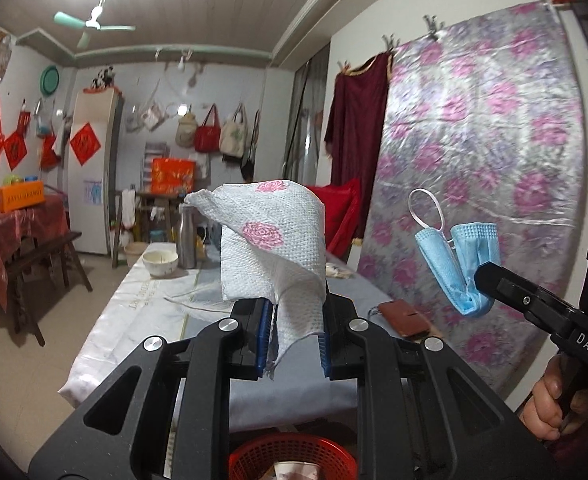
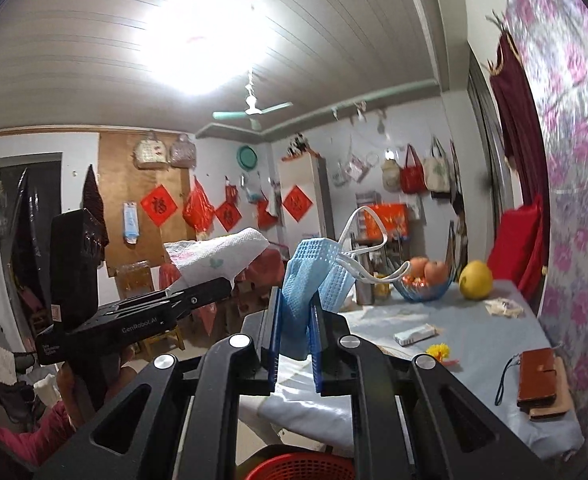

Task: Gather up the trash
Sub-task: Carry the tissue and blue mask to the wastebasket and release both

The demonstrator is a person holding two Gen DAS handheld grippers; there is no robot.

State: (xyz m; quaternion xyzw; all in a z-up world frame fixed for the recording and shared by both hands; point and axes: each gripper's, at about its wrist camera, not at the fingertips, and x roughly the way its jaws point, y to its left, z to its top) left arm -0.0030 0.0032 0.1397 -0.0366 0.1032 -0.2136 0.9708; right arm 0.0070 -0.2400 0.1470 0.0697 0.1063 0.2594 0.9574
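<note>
The left gripper (image 1: 294,320) is clamped on a paper towel (image 1: 273,240); the right gripper (image 2: 294,328) pinches a blue mask (image 2: 310,280). A red basket (image 1: 294,456) sits below both.

One paper towel (image 1: 271,240), one face mask (image 2: 314,280), one red basket (image 1: 291,458), two apples (image 2: 426,270).

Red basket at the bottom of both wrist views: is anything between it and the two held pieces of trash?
Nothing visible. The paper towel in the left gripper and the blue mask in the right gripper hang above the red basket; only the grippers' own bodies overlap it.
</note>
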